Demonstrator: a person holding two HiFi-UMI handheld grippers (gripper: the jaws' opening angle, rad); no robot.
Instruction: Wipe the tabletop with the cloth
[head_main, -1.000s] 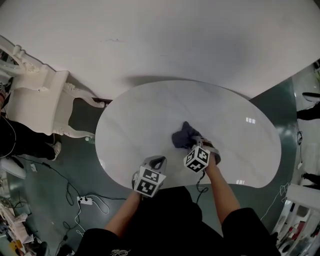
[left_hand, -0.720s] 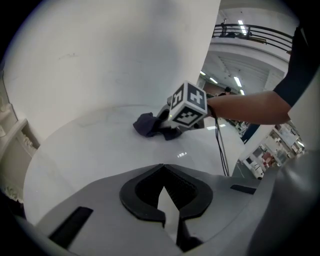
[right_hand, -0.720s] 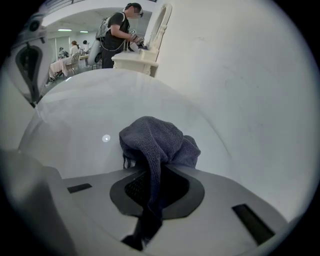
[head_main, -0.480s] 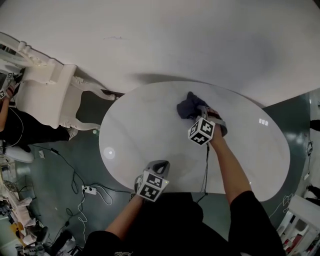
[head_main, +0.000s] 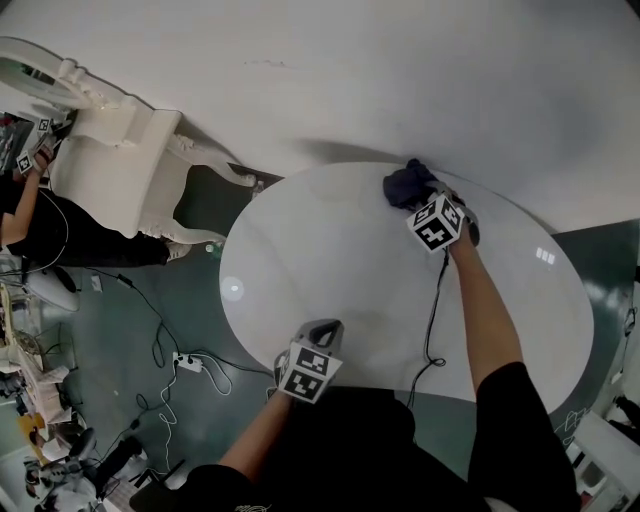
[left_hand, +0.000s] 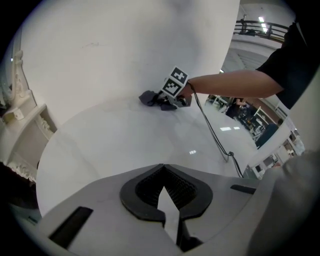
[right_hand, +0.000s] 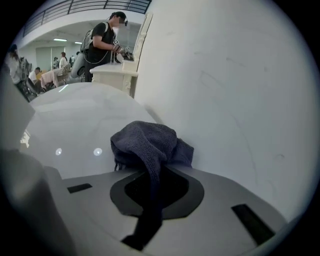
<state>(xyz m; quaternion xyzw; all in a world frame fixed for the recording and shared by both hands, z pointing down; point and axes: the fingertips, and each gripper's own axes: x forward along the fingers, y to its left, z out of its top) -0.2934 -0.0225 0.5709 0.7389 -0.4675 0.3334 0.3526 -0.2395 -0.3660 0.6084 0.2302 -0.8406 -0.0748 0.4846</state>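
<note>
Grey left gripper (head_main: 319, 330), lower centre, jaws pressed together on nothing, parked at the near edge of the white oval marble tabletop (head_main: 330, 270) (likely just out of the way). Right gripper (head_main: 428, 203), upper right, clamps the bunched dark blue-grey cloth (head_main: 408, 184) at the far rim, so the wipe covers the edge.

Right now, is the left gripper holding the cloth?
No: the cloth is pinched between the fingers of the right gripper, while the left gripper is closed on nothing.
</note>
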